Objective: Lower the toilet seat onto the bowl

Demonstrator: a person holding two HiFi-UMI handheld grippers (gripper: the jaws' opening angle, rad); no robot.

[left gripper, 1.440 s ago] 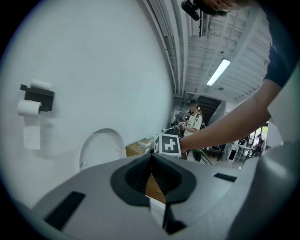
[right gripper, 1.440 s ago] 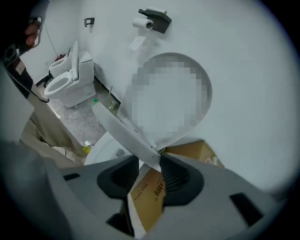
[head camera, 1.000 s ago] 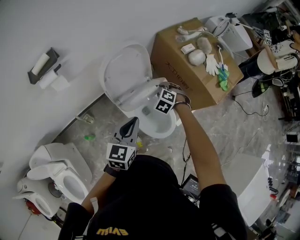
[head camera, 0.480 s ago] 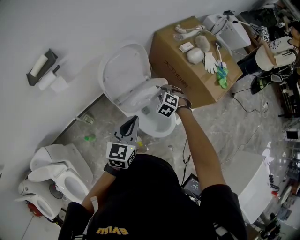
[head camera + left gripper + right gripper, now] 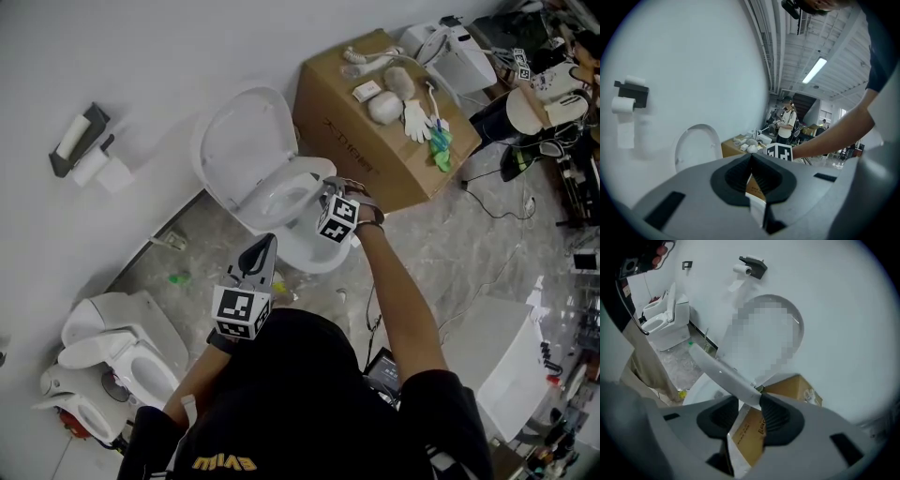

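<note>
A white toilet stands against the wall, its lid (image 5: pixel 246 141) upright. The seat (image 5: pixel 298 176) is tilted partway down over the bowl (image 5: pixel 319 253). My right gripper (image 5: pixel 323 192) is shut on the seat's front rim. In the right gripper view the seat (image 5: pixel 724 376) runs edge-on as a white bar into the pinch of that gripper (image 5: pixel 751 401). My left gripper (image 5: pixel 262 248) hovers shut and empty in front of the bowl, touching nothing. In its own view the left gripper (image 5: pixel 751 161) points at the lid (image 5: pixel 696 145).
A cardboard box (image 5: pixel 375 131) with a glove, a brush and other items on top stands right of the toilet. A second toilet (image 5: pixel 112 347) sits at lower left. A paper holder (image 5: pixel 75 141) hangs on the wall. Cables and gear crowd the right side of the floor.
The seat has swung further away from the lid and down toward the bowl, with my right gripper moving along on its rim. The left gripper has stayed in place.
</note>
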